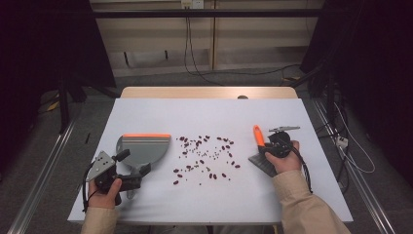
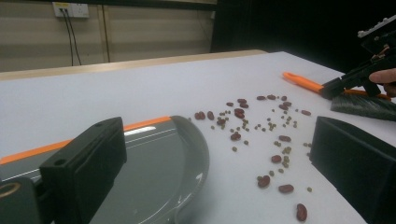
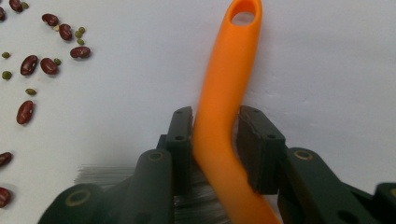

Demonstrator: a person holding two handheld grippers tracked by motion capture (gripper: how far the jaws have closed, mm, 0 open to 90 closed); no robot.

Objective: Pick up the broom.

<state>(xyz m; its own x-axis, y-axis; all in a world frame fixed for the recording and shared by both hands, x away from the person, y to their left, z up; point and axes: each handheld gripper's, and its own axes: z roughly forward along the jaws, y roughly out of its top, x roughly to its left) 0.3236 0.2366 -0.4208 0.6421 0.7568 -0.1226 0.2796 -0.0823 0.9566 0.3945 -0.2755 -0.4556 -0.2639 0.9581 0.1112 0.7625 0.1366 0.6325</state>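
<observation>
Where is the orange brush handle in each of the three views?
High view: brush handle right of centre, above the right hand.
Left gripper view: upper right, slanting toward the far tool.
Right gripper view: centre, rising between the two jaws.
Shared landmark: the scattered beans, left of the handle in every view.

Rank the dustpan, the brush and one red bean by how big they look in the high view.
1. Grey dustpan
2. Orange-handled brush, partly hidden by the right gripper
3. Red bean, by far the smallest
</observation>
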